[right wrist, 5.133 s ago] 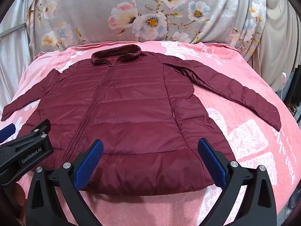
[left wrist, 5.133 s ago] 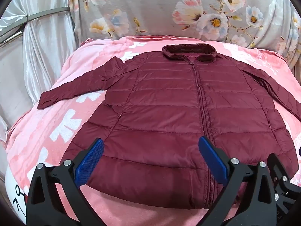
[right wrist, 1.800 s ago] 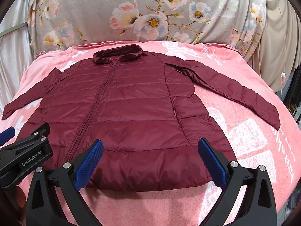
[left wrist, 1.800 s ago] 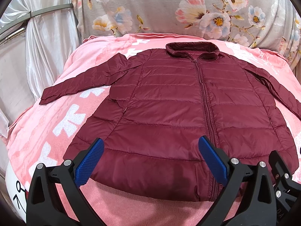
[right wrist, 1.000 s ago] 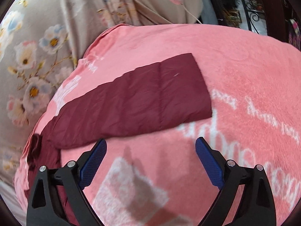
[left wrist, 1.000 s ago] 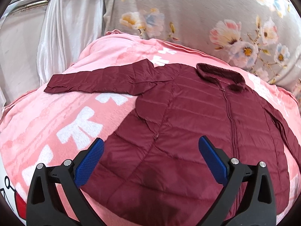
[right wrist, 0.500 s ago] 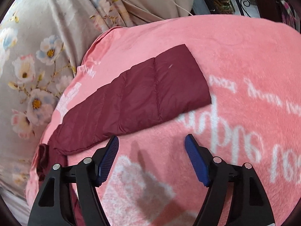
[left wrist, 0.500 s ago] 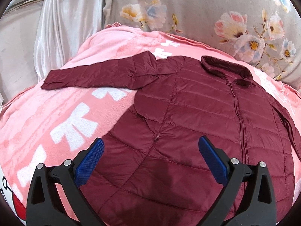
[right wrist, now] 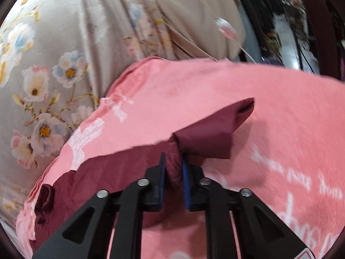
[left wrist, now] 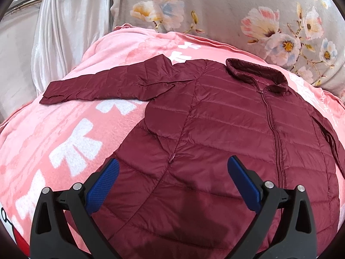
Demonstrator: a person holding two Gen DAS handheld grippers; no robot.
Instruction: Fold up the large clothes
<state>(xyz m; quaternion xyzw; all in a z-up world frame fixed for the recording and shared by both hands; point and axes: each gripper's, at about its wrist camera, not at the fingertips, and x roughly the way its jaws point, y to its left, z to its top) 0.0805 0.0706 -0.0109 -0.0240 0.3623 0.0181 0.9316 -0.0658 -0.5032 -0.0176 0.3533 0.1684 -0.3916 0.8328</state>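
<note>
A maroon quilted jacket [left wrist: 226, 133] lies flat, front up and zipped, on a pink blanket [left wrist: 64, 133]. Its left sleeve [left wrist: 103, 85] stretches out to the left. My left gripper [left wrist: 172, 181] is open and empty, hovering over the jacket's lower left body. In the right wrist view my right gripper [right wrist: 173, 168] is shut on the jacket's right sleeve [right wrist: 207, 136] near the cuff and lifts it off the blanket; the cuff end droops past the fingers. The collar [right wrist: 44, 196] shows at the lower left.
A grey floral cloth [left wrist: 215, 15] hangs behind the bed. A white curtain [left wrist: 64, 43] hangs at the left. A corded switch [right wrist: 226, 30] hangs against a beige curtain at the right, with dark clutter behind. The blanket drops off at the left edge [left wrist: 13, 215].
My right gripper has closed on the right sleeve near the cuff and raised it. My left gripper has drifted slightly closer over the jacket's left side and stays open.
</note>
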